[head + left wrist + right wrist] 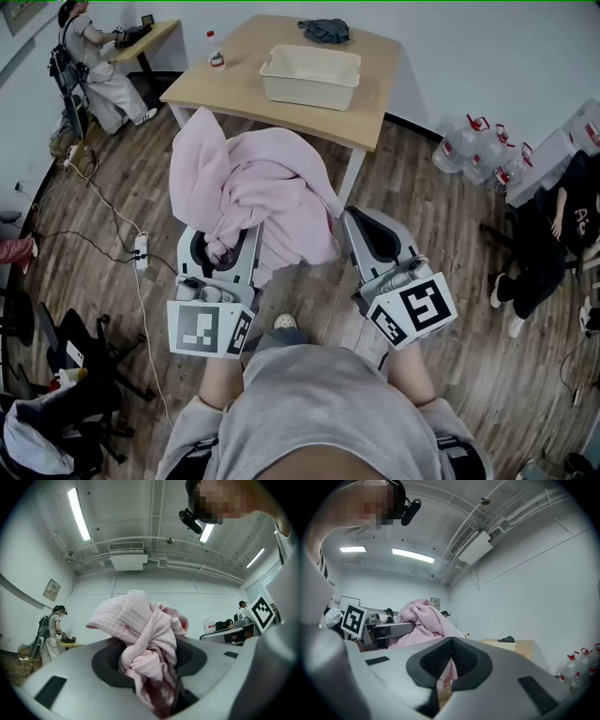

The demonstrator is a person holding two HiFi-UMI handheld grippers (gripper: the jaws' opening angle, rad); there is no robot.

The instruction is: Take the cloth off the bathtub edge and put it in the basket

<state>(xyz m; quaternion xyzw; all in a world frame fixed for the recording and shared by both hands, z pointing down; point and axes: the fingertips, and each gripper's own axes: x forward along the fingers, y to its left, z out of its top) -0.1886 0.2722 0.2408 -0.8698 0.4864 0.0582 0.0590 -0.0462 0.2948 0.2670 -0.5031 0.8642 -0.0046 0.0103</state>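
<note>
A big pink cloth hangs bunched in the air in front of me, above the wooden floor. My left gripper is shut on a wad of it; in the left gripper view the pink cloth fills the gap between the jaws of the left gripper. My right gripper is beside the cloth's right edge, its pads pressed together with nothing clearly gripped. The pink cloth shows behind its jaws. The white basket stands on the wooden table ahead. No bathtub is in view.
A dark cloth and a small bottle also lie on the table. Water jugs stand at the right wall. A person works at a desk at far left, another sits at right. Cables cross the floor.
</note>
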